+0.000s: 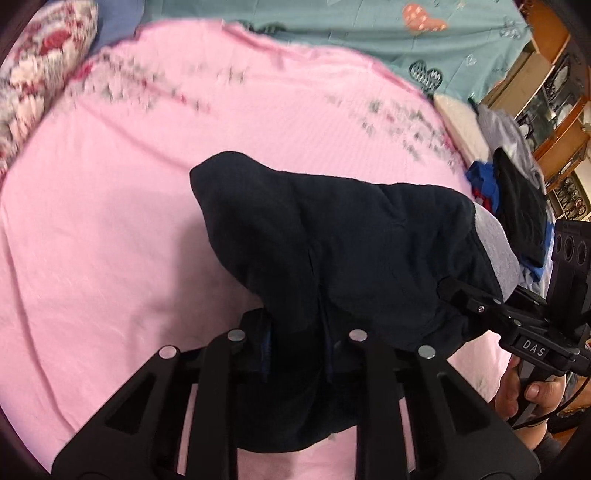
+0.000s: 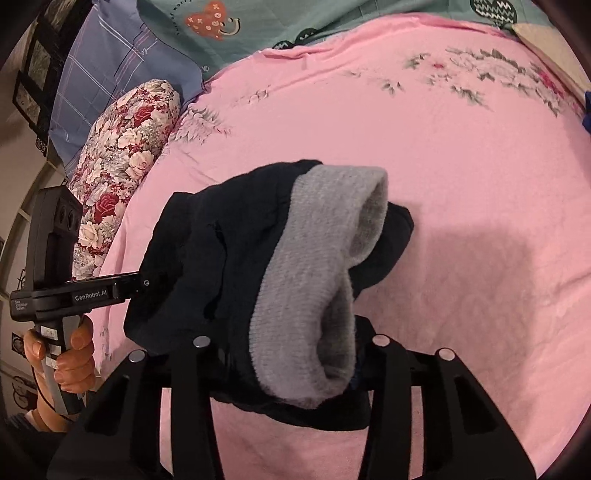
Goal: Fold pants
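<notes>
Dark navy pants [image 1: 332, 240] with a grey knit waistband [image 2: 314, 266] hang bunched between my two grippers above the pink bedsheet [image 1: 110, 221]. My left gripper [image 1: 295, 339] is shut on the dark cloth; its fingertips are buried in the fabric. My right gripper [image 2: 291, 350] is shut on the pants at the grey band. The right gripper also shows at the right of the left wrist view [image 1: 476, 299], and the left gripper shows at the left of the right wrist view [image 2: 144, 284], both clamped into the cloth.
A floral bolster pillow [image 2: 122, 155] lies along the bed's left side, with a blue checked pillow [image 2: 110, 55] behind. A teal blanket [image 1: 332, 22] with hearts lies at the back. A pile of clothes [image 1: 517, 184] sits at the right bed edge, with wooden shelves [image 1: 554, 92] beyond.
</notes>
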`<state>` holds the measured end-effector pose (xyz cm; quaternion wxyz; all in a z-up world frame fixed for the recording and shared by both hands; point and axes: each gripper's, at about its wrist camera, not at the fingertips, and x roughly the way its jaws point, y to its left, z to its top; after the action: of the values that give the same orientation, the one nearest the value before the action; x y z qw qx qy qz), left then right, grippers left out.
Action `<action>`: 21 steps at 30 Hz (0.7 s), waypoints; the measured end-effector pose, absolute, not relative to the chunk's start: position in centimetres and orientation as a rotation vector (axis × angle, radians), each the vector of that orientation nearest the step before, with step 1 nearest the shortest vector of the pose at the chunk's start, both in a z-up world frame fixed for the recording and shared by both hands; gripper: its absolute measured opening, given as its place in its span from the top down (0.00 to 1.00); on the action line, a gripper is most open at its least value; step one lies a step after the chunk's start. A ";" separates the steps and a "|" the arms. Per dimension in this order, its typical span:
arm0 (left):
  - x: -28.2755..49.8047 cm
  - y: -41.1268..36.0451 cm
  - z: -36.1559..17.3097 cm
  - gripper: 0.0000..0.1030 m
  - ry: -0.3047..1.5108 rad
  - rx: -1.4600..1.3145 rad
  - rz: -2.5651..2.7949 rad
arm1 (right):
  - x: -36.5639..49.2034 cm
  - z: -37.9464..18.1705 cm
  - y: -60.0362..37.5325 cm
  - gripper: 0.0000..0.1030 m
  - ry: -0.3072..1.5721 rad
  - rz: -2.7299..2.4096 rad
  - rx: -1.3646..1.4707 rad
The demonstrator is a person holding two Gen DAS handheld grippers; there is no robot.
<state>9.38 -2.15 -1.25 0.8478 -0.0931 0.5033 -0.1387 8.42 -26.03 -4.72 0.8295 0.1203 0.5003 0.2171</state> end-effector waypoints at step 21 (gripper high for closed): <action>30.3 2.2 8.9 0.80 0.621 -0.087 0.016 | 24.8 11.2 -19.5 0.60 0.531 0.512 0.034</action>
<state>30.25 2.21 8.93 0.9512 -0.0428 0.3054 0.0078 24.82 -19.54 11.22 0.9327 0.0166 0.2595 0.2501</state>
